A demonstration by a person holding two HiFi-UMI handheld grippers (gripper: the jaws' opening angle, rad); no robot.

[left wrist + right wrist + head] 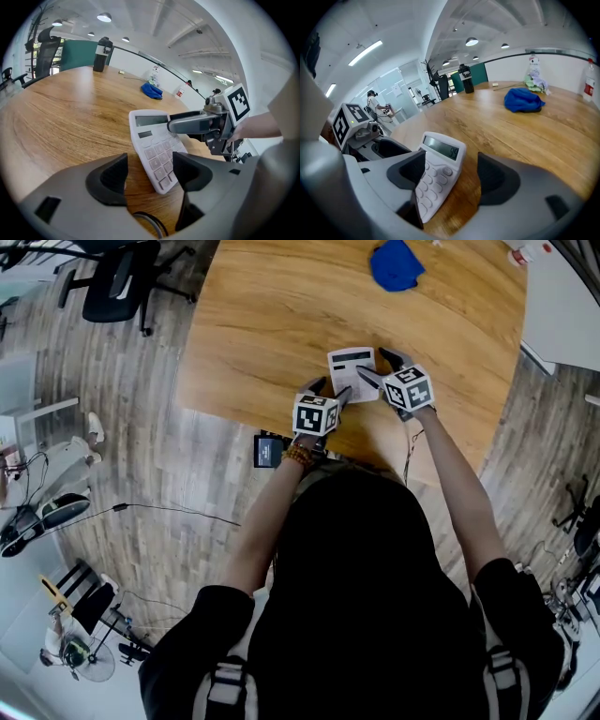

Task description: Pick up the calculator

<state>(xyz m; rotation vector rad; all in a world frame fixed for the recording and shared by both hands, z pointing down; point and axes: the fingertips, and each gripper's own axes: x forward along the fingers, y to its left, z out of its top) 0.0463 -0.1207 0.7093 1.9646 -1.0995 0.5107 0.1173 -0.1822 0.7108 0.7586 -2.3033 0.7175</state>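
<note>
A white calculator [353, 373] lies flat near the front edge of the wooden table [281, 315]. My left gripper [330, 390] reaches it from the left and stands open, with the calculator's key end [157, 154] between its jaws and neither pad pressing on it. My right gripper [377, 366] comes in from the right. In the right gripper view the calculator [436, 173] lies against the left pad, with a clear gap to the right pad. One of the right gripper's fingers [187, 124] lies across the display end.
A blue cloth [395, 265] lies at the table's far side. A black bottle [101, 54] stands further back. An office chair [117, 282] is off the table's far left corner. A small dark device [269, 450] lies on the floor by the front edge.
</note>
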